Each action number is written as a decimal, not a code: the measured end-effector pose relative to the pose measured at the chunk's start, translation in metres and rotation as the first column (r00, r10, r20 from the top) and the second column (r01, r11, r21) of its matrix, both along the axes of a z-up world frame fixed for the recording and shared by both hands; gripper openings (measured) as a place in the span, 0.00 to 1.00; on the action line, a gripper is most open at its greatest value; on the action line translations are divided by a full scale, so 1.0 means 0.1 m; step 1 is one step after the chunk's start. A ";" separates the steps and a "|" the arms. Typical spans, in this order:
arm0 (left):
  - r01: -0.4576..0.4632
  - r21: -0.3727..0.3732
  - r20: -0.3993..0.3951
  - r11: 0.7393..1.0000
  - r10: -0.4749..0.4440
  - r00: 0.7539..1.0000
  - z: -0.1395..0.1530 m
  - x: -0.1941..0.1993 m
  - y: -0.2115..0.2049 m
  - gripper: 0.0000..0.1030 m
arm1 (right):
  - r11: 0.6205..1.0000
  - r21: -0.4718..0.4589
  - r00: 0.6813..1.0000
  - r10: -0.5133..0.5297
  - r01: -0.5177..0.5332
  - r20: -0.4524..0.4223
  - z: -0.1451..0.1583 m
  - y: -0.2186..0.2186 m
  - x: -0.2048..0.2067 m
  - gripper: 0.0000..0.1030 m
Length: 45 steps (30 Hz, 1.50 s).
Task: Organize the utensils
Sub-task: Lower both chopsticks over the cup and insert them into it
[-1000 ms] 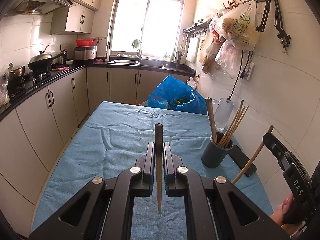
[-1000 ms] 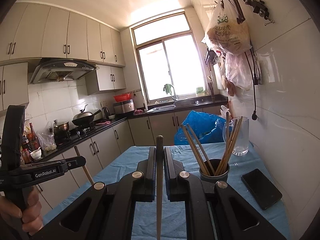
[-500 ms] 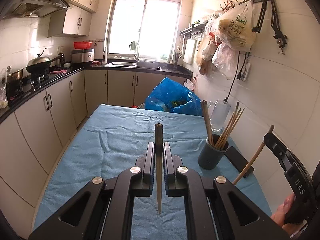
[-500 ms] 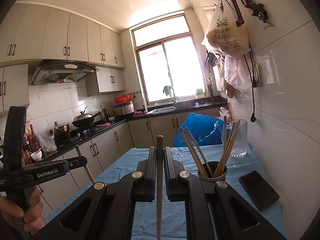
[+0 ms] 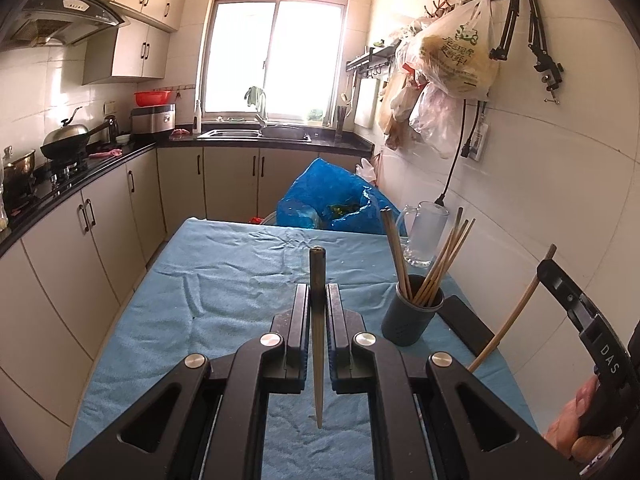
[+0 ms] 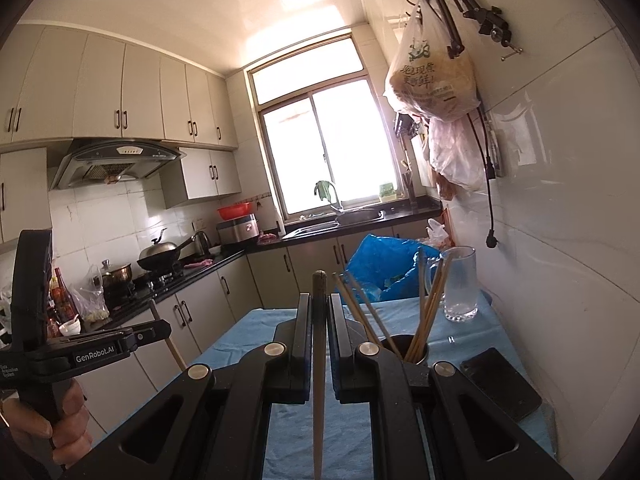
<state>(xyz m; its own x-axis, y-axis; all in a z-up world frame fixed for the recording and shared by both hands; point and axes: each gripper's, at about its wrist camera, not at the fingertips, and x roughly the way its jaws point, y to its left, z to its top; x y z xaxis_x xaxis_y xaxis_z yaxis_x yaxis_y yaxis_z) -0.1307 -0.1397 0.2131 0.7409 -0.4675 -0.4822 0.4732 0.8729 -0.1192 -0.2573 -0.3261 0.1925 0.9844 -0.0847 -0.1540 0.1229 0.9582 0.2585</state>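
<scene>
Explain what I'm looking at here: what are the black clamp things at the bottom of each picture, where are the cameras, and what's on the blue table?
No robot here: a person holds a handheld two-finger gripper in each hand, and each carries a wide-angle camera looking along its fingers. One picture is from the left gripper, the other from the right gripper. Each is shut on a single chopstick: the left chopstick and the right chopstick. Each camera also catches the other gripper at its edge, with a hand on the handle. On the table's blue cloth stand a dark cup holding more chopsticks, a glass mug behind it, and a black phone by the wall.
</scene>
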 end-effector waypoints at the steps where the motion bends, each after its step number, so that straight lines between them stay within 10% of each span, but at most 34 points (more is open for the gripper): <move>1: 0.003 0.001 0.001 1.000 -0.003 1.000 0.00 0.00 -0.01 0.07 | 1.000 0.000 1.000 -0.001 0.001 0.001 0.00 -0.01 -0.01 0.08; 45: 0.140 -0.097 0.030 0.985 -0.138 0.990 0.81 0.80 -1.43 0.07 | 0.986 -0.040 0.986 -0.157 0.159 0.057 0.82 -1.15 0.81 0.08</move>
